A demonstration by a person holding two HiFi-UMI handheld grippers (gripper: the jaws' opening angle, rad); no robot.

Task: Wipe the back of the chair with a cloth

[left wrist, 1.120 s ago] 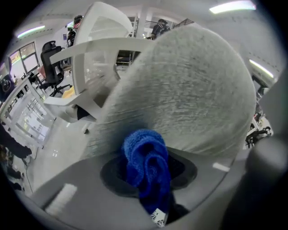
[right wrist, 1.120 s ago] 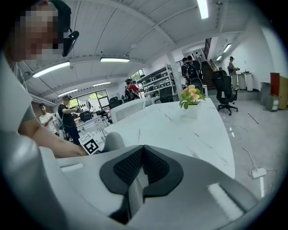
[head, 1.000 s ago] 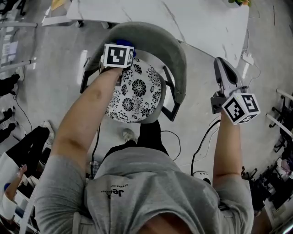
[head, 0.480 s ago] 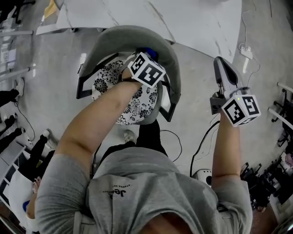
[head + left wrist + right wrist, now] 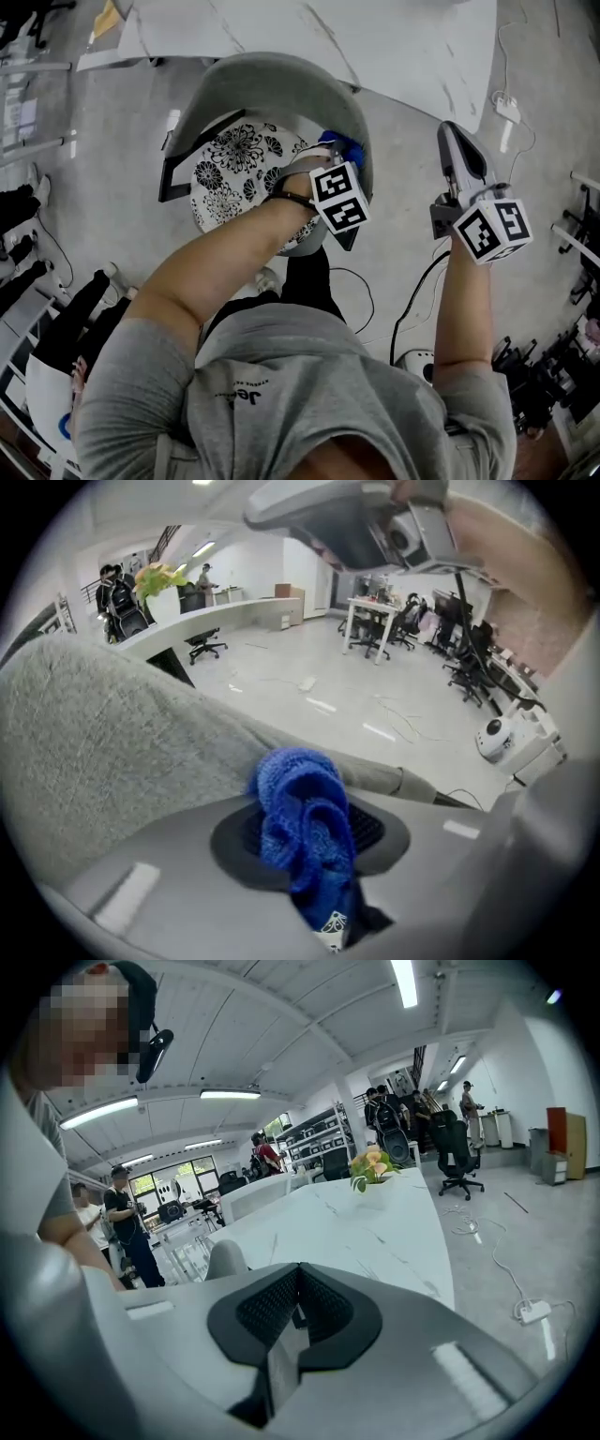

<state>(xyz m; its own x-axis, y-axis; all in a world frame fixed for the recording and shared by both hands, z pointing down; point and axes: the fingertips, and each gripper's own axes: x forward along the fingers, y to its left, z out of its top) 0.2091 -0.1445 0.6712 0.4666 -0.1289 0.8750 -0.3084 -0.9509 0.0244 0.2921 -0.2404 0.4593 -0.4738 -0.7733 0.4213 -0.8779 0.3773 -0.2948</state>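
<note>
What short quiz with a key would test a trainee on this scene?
1. True or false: the right gripper holds the cloth.
2. The left gripper holds the cloth against which part of the chair? A seat; B back; C leg.
3. Fill in: the right gripper's jaws are ____.
Key: 1 false; 2 B; 3 shut.
</note>
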